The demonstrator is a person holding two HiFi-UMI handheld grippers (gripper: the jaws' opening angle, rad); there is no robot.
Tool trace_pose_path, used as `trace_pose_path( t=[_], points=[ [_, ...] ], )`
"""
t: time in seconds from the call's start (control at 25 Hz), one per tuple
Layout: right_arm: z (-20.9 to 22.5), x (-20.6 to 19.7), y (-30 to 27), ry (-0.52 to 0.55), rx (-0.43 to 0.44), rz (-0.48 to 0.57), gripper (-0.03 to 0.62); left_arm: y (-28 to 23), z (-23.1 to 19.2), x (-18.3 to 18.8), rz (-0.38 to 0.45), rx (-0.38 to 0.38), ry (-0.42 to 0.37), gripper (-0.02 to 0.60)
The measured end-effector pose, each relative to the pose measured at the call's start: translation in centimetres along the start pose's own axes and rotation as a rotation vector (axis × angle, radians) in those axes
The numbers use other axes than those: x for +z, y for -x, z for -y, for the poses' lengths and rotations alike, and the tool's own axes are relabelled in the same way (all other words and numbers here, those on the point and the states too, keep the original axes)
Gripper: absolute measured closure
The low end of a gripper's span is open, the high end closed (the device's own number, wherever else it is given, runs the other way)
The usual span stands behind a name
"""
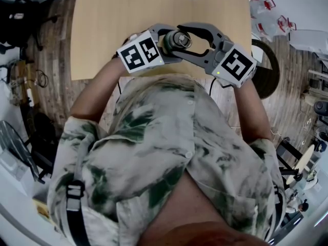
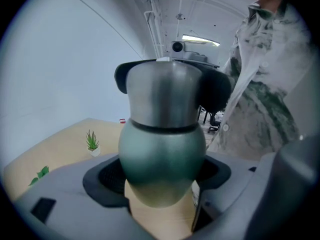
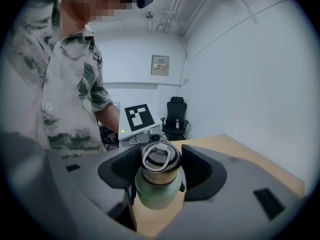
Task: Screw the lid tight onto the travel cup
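currently mid-tightening, judged between turns: left gripper [image 2: 162, 181] pinches the green-and-steel travel cup [image 2: 162, 144] by its rounded body, over the light wooden table [image 1: 102, 35] near its near edge. right gripper [image 3: 160, 176] stands spread around the ring-topped round lid [image 3: 160, 160], not pressing. next: close on lid, twist.

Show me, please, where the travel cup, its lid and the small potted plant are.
travel cup [image 2: 162, 159], left gripper view, on its rounded green body.
lid [image 3: 158, 160], right gripper view, on its dark top inside the ring handle.
potted plant [image 2: 92, 141], left gripper view, on its green leaves.
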State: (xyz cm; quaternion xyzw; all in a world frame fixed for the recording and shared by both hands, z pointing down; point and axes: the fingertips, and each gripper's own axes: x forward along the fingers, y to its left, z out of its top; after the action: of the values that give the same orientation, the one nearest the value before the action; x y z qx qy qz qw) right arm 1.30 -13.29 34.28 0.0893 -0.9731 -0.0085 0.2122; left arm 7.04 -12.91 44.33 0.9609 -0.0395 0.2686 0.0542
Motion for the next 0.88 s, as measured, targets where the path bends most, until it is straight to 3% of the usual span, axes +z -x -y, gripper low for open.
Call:
trace_pose_path(
  t=[0.36,0.88],
  points=[
    [0.7,-0.7,-0.3,-0.059,-0.107,0.016,0.330,-0.2,-0.9,-0.8,-0.004,0.073,0.046,0.199],
    [1.4,-1.5,0.8,-0.146,-0.171,0.067,0.335,0.4,-2.2,-1.3,0.012,0.168,0.117,0.199]
  ],
)
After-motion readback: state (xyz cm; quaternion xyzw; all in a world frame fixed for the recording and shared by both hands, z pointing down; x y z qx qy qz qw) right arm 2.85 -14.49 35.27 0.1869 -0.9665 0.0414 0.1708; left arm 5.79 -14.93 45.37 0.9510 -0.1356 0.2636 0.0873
